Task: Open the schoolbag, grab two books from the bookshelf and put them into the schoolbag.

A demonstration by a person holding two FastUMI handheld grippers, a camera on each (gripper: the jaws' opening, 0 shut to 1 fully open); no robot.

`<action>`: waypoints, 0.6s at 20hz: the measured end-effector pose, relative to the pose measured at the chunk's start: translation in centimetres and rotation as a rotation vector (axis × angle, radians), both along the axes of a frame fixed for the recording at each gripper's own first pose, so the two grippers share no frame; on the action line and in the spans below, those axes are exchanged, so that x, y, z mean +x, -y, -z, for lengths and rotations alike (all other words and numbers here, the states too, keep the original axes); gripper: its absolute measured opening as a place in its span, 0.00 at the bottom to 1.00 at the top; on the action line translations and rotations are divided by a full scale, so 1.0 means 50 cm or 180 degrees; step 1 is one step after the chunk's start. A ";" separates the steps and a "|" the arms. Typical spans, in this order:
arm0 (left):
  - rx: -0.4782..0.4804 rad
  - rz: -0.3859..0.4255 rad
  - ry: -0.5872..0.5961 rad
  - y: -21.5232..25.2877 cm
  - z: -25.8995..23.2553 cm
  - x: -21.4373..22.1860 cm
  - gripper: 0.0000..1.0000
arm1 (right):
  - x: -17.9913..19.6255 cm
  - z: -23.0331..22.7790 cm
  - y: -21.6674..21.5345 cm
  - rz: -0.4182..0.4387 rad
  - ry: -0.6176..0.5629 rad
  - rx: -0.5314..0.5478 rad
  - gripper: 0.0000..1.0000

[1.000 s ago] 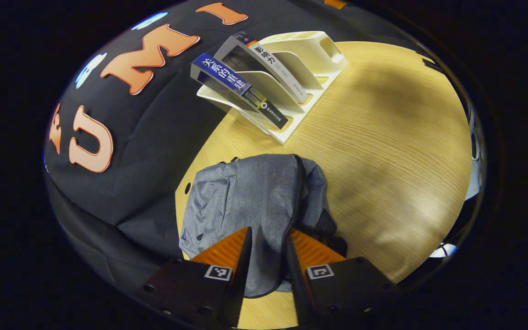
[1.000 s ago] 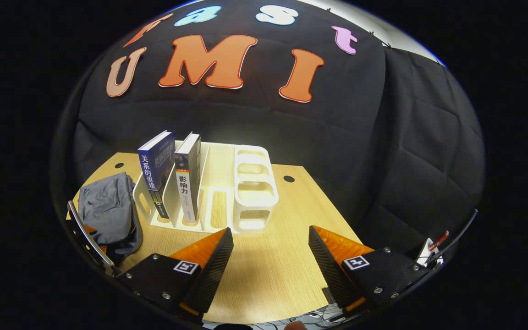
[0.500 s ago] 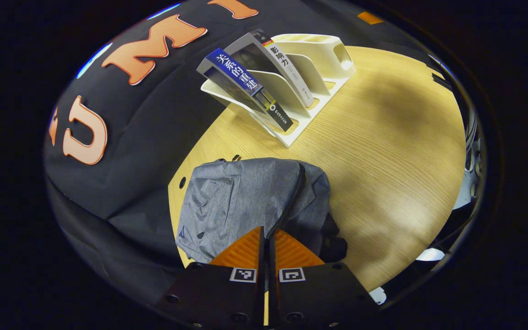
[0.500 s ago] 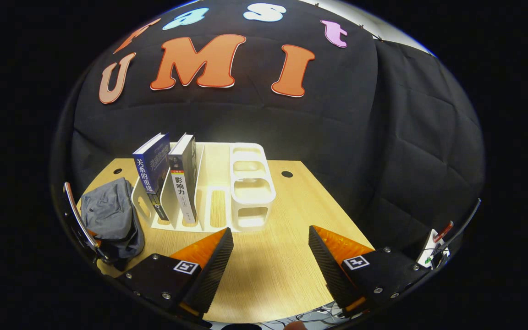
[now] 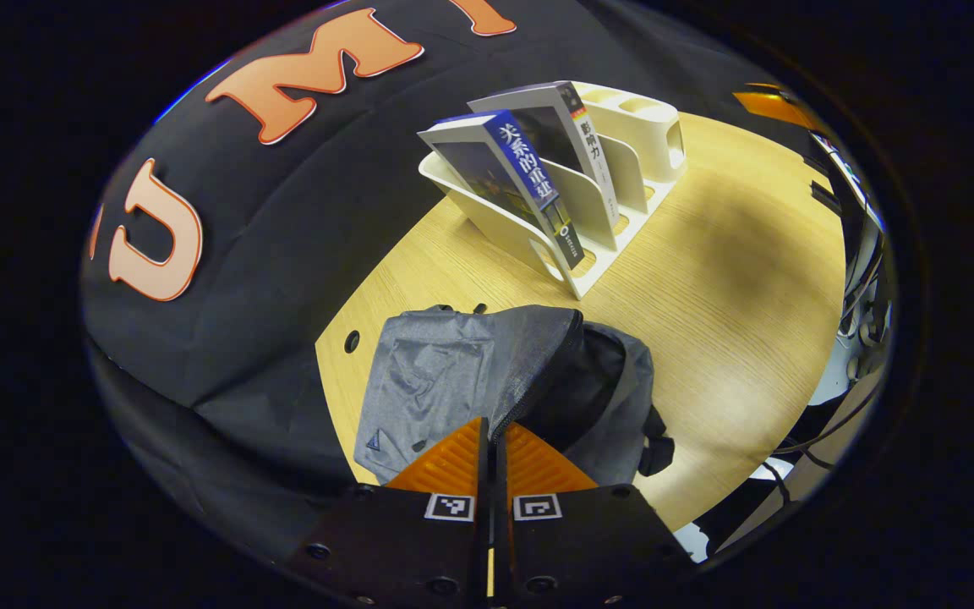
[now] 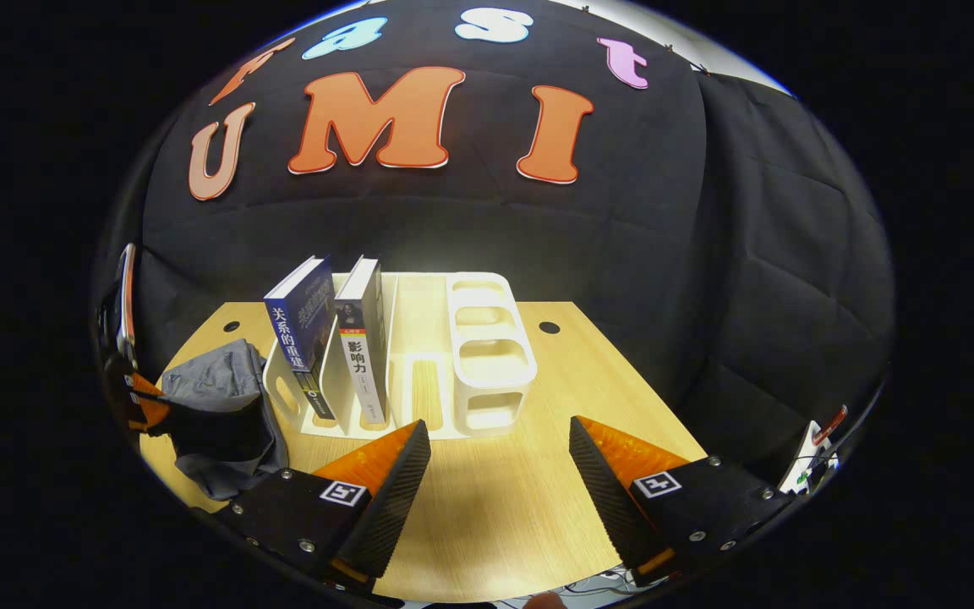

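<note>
My left gripper is pinched tight on the zipper edge of the grey schoolbag, lifting it so the dark mouth gapes. My right gripper hangs over the wooden table, fingers spread wide, holding nothing — ahead, two books stand upright in the white bookshelf, the bag just beside it.
</note>
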State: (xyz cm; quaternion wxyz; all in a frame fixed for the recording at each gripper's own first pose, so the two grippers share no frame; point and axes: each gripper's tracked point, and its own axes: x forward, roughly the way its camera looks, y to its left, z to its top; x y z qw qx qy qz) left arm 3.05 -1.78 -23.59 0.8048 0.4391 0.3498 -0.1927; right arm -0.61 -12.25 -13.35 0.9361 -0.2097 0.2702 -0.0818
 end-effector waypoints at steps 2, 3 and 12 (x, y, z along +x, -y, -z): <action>0.0056 0.0049 0.0038 -0.011 -0.037 0.031 0.03 | 0.005 0.001 -0.010 -0.0002 0.0000 0.0032 0.98; 0.0086 0.0066 0.0070 -0.019 -0.057 0.048 0.02 | 0.009 0.000 -0.016 0.0000 0.0008 0.0052 0.98; 0.0048 0.0037 0.0222 -0.079 -0.201 0.170 0.03 | 0.013 0.001 -0.054 0.0134 0.0003 0.0192 0.99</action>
